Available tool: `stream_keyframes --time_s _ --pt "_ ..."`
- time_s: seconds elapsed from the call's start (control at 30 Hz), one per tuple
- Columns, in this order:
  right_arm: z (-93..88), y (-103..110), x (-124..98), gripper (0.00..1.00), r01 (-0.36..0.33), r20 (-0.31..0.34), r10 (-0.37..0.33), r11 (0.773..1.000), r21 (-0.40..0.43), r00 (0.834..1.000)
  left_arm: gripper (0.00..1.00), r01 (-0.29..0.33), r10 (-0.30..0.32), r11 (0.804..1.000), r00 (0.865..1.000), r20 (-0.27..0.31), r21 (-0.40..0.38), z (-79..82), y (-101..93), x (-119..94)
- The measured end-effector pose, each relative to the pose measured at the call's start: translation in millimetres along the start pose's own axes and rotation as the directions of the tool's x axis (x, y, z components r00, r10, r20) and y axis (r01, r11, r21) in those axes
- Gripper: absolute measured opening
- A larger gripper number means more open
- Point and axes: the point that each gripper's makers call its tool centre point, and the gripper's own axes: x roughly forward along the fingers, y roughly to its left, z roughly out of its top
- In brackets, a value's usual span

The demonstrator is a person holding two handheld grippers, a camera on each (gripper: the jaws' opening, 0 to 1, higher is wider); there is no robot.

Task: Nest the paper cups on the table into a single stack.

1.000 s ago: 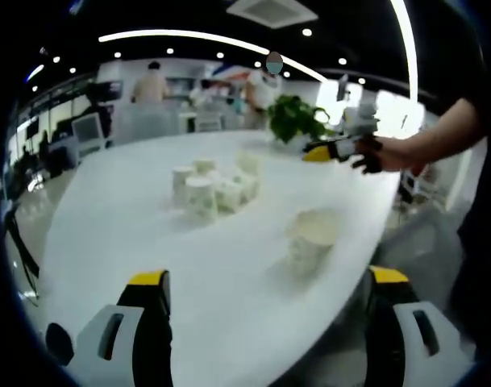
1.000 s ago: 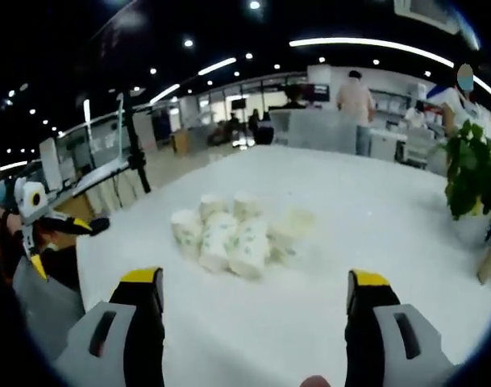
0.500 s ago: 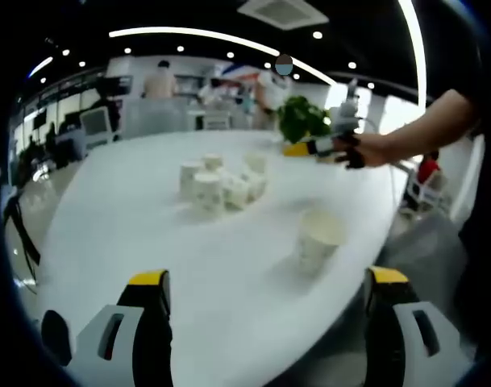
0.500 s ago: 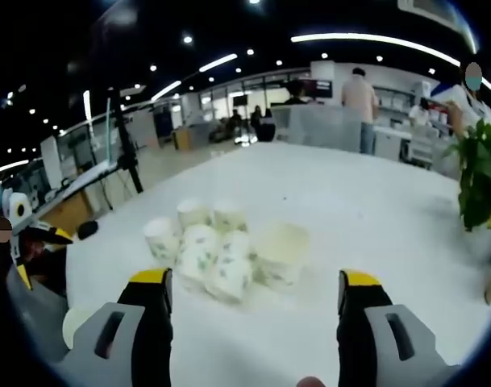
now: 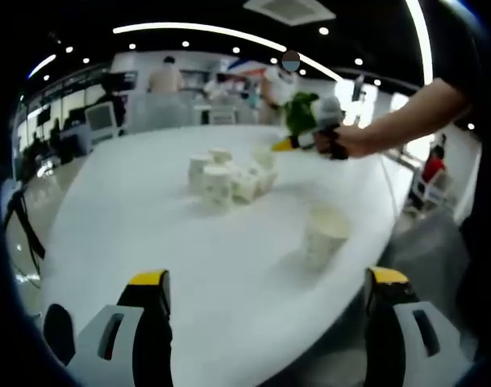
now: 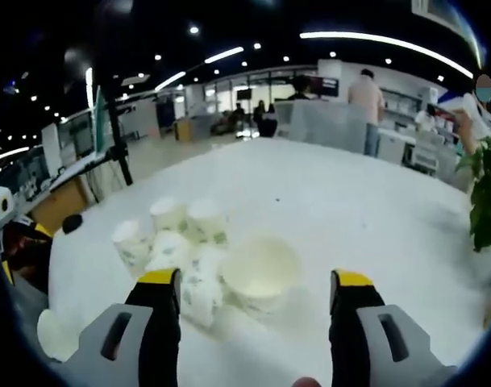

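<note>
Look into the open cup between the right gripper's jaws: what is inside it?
In the right gripper view, the upright paper cup shows a bare pale inner wall, with nothing visible inside. Its near rim hides part of the bottom.

In my left gripper view, a cluster of cups (image 5: 229,177) is sitting mid-surface (image 5: 132,234), a lone cup (image 5: 326,235) standing apart nearer the right edge. My right hand-held gripper (image 5: 284,146) is hovering behind the cluster, before a plant (image 5: 301,113). In my right gripper view, an upright cup (image 6: 261,280) is sitting between my jaws, touching the cluster (image 6: 172,246) on its left.
</note>
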Motion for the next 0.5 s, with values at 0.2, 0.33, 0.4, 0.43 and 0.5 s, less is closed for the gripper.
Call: stream_keyframes --time_s 0.2,0.33,0.4,0.43,0.5 --pt "-5.7 -9 14 0.69 0.008 -0.018 -0.008 1.000 0.006 1.000 0.99 -0.003 0.003 1.000 1.000 -0.009 0.005 -1.8 -0.3 0" --pt "-5.9 -5 17 0.67 0.002 -0.028 -0.003 1.000 -0.011 1.000 0.99 -0.012 0.012 1.000 1.000 -0.013 -0.004 -5.0 2.4 -1" --pt "-7.2 -5 20 0.66 0.002 -0.033 -0.002 1.000 -0.018 0.999 0.99 -0.013 0.013 1.000 1.000 -0.017 0.000 -6.7 2.9 -2" --pt "-8.8 -5 21 0.66 0.000 -0.041 -0.001 1.000 -0.022 0.999 0.99 -0.013 0.013 1.000 1.000 -0.019 -0.001 -7.5 2.8 -2" --pt "-9.9 -1 22 0.65 -0.001 -0.050 -0.001 1.000 -0.029 0.999 0.99 -0.015 0.015 1.000 1.000 -0.023 -0.005 -9.3 3.5 -2"
